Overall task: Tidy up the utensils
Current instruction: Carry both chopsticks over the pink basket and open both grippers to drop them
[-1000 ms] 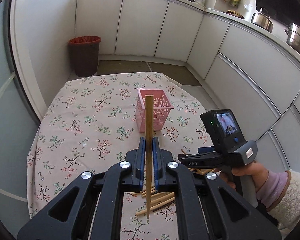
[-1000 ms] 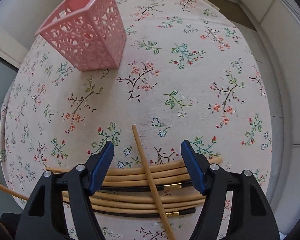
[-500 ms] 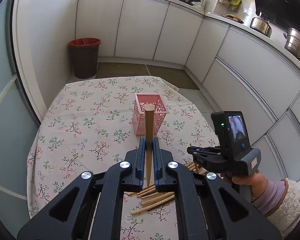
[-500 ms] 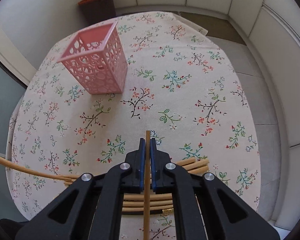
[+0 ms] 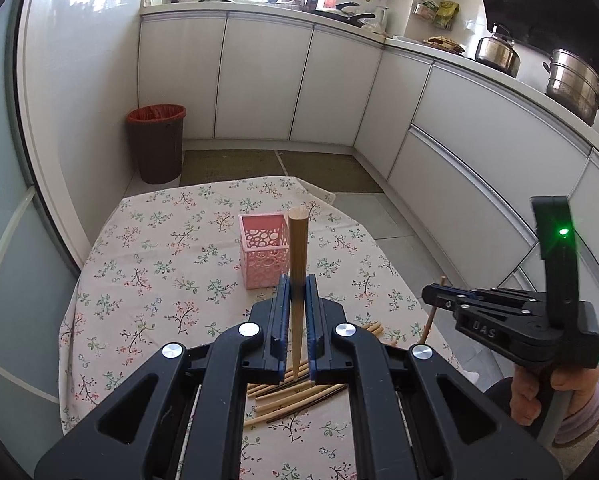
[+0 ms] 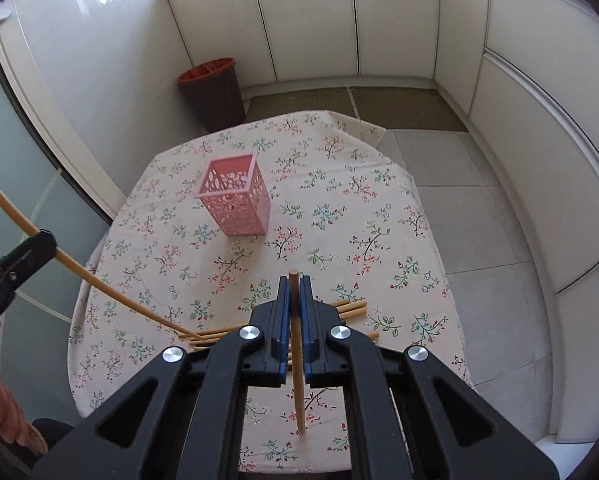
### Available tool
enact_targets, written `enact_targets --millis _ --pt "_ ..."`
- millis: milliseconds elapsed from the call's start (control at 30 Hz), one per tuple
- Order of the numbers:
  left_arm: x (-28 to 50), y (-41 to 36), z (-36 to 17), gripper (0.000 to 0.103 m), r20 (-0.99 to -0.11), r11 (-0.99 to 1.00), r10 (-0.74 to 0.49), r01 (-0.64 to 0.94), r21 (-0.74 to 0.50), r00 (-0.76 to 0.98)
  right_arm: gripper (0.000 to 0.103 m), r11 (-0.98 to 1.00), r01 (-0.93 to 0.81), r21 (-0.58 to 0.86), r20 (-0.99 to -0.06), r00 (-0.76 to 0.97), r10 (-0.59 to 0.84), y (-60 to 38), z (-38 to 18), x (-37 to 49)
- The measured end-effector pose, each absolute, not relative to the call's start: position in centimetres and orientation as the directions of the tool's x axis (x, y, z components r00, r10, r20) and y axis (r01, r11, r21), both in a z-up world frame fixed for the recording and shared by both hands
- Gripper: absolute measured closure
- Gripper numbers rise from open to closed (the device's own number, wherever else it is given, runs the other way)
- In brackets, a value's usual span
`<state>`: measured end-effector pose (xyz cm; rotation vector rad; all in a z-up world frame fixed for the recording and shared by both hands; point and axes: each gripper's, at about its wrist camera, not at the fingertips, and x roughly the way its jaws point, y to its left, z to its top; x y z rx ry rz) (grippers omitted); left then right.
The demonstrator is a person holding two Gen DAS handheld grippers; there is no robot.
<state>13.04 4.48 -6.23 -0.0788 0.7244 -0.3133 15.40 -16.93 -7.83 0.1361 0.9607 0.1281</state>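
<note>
Small kitchen, white cabinets (image 5: 259, 80) running along back wall & curving down right side. Counter (image 5: 267, 7) cluttered w/ bottles; bright window light behind it. Kettle (image 5: 497, 50) & steel pot (image 5: 575, 84) on right counter. Brown bin (image 5: 157, 142) w/ red liner in left corner by wall. Grey tile floor (image 6: 451, 160), dark mat (image 5: 235, 166) near cabinets. Table (image 5: 139, 248) w/ floral cloth in foreground.

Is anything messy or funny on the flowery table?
Yes. A loose pile of chopsticks lies crisscrossed on the tablecloth, not in the pink basket, which looks empty. Each gripper holds one chopstick in the air: left gripper, right gripper.
</note>
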Motion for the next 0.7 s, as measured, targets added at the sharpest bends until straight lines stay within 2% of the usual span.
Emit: enact_targets --millis 367,700 --pt "17.3 3.0 0.7 0.097 -0.537 0.959 -0.281 0.247 -0.137 0.795 0.098 0.965 -0.084 0.249 -0.601 0.768 0.222 -19.5 5.6 16.8" --pt "24.7 2.4 0.6 0.096 -0.519 0.977 -0.210 0.158 -0.143 0.828 0.098 0.938 -0.143 0.315 -0.511 0.807 0.294 -18.0 7.9 24.6"
